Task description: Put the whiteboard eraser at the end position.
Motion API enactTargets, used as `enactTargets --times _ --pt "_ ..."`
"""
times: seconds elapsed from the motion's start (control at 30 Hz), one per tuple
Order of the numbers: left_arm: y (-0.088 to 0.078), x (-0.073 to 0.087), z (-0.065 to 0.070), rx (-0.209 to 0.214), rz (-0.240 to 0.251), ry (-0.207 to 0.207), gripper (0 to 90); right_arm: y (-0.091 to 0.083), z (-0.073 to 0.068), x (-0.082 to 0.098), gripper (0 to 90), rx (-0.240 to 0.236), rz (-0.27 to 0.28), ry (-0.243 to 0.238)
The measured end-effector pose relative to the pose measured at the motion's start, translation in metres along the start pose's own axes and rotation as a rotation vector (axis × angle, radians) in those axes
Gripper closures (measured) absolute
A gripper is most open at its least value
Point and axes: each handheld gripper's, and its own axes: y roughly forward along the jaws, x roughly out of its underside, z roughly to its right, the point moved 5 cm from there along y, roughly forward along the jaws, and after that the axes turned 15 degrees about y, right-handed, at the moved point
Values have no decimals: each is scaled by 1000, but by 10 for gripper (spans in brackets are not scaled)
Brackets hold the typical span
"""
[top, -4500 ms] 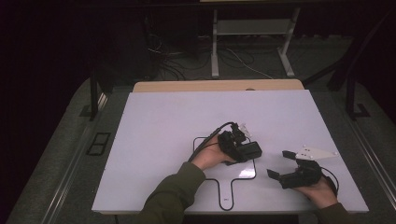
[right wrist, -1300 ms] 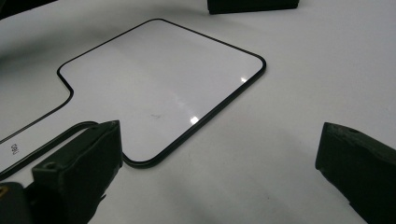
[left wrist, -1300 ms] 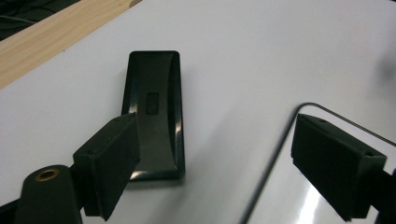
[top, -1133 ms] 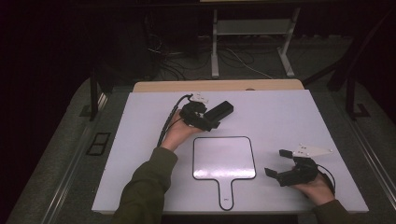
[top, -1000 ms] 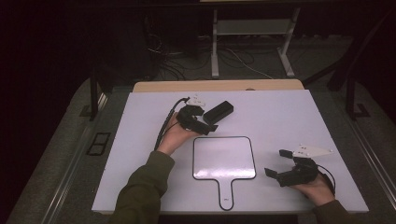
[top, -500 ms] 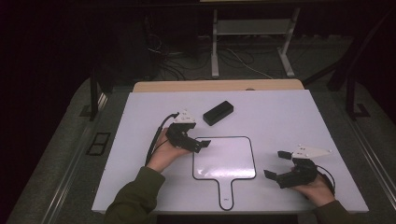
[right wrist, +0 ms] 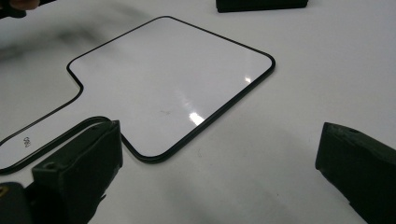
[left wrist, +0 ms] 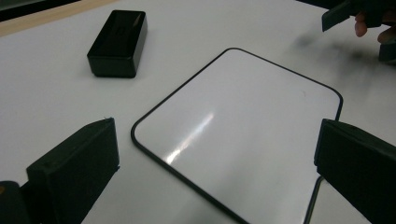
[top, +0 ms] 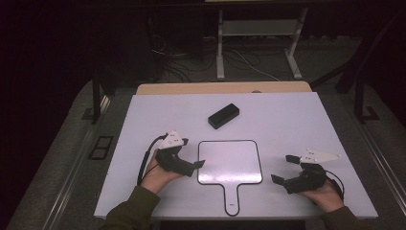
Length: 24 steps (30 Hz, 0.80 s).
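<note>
My left gripper [top: 189, 165] sits just left of the paddle-shaped whiteboard [top: 230, 162] at the middle of the table [top: 297, 120], its jaws having just been opening, now spread with nothing between them. The black eraser block [top: 223, 116] lies beyond the board, apart from it. My right gripper [top: 282, 168], jaws spread and empty, rests near the board's right edge.

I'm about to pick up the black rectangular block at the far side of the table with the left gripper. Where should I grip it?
Grip the black rectangular block across its two long sides, near mid-length, coming down from above with the open left gripper. It lies flat and slanted on the white table, so turn the jaws to match; probably the short width fits best.
</note>
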Motion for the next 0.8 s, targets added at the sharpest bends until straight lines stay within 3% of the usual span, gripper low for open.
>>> enactTargets --times 0.4,0.8 --pt "-32 34 17 -21 10 -27 0 0 0 1 0 8 -1 -3" --pt "-33 41 20 -9 3 -36 0 0 1 1 0 15 -1 -6"
